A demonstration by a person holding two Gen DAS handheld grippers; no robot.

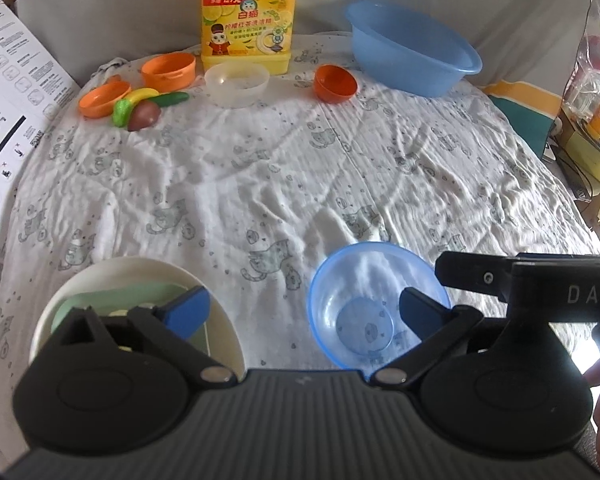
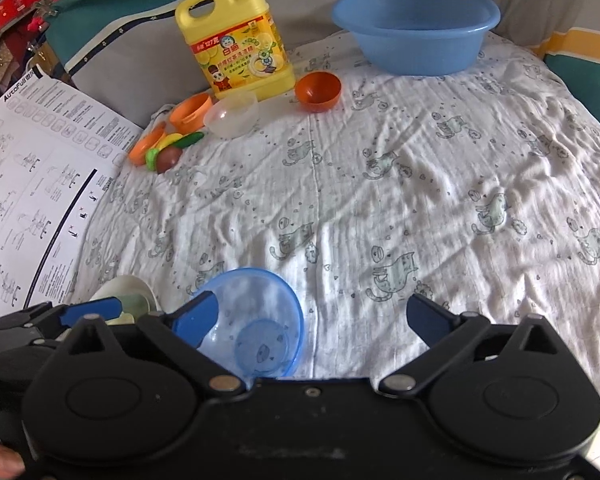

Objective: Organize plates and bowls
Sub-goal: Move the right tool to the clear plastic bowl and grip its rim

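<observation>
Barely begun: both grippers (image 1: 304, 312) (image 2: 312, 320) gape empty; near blue bowl (image 1: 364, 300) and plate (image 1: 140, 276) unstacked, far bowls (image 1: 236, 82) scattered.

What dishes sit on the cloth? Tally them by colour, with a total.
Blue: 2, a basin and a clear blue bowl
Orange: 3
Clear: 1
White: 1 plate
Green: 1 dish on that plate
Total: 8

A white cloth (image 2: 380, 200) printed with grey cats is being shown beneath a translucent blue bowl (image 2: 256, 320); behind it, a yellow detergent bottle (image 2: 236, 48), orange-capped, is being flanked by orange bowls (image 2: 318, 91).
</observation>
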